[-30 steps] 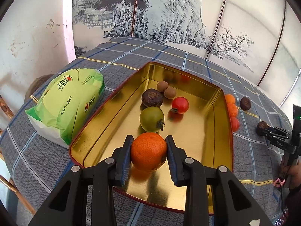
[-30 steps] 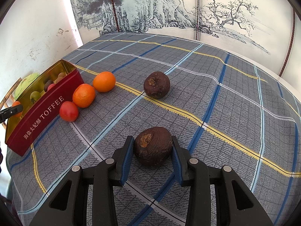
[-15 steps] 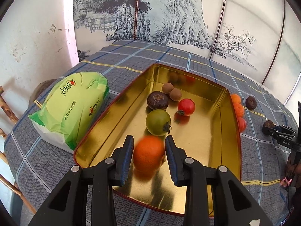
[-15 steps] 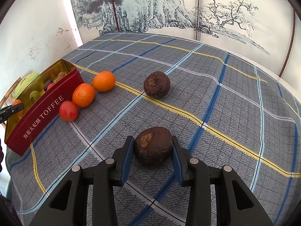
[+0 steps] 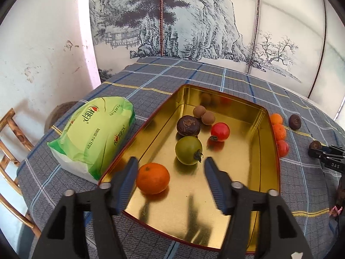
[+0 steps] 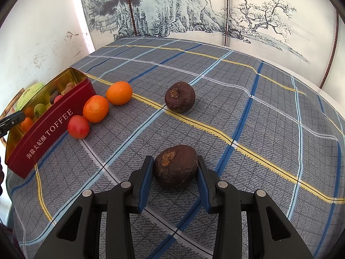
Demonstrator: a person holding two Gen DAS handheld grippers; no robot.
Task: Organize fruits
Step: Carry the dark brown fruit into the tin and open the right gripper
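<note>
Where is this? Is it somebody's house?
Probably a home dining corner: a table with a plaid tablecloth, an ink landscape screen behind it, and a wooden chair beside a toffee tin.

Shiny gold metal inside the tin point(image 5: 254, 151), mirroring the fruit; glossy red outside point(image 6: 49, 133). Woven checked cloth point(image 6: 258, 129), matt, over the table. Glossy crinkled plastic on the green pack point(image 5: 94, 133) at left. Rough, dull brown skin on the near fruit point(image 6: 175, 167); ribbed blue pads point(image 6: 146, 177), matt black plastic arms.
</note>
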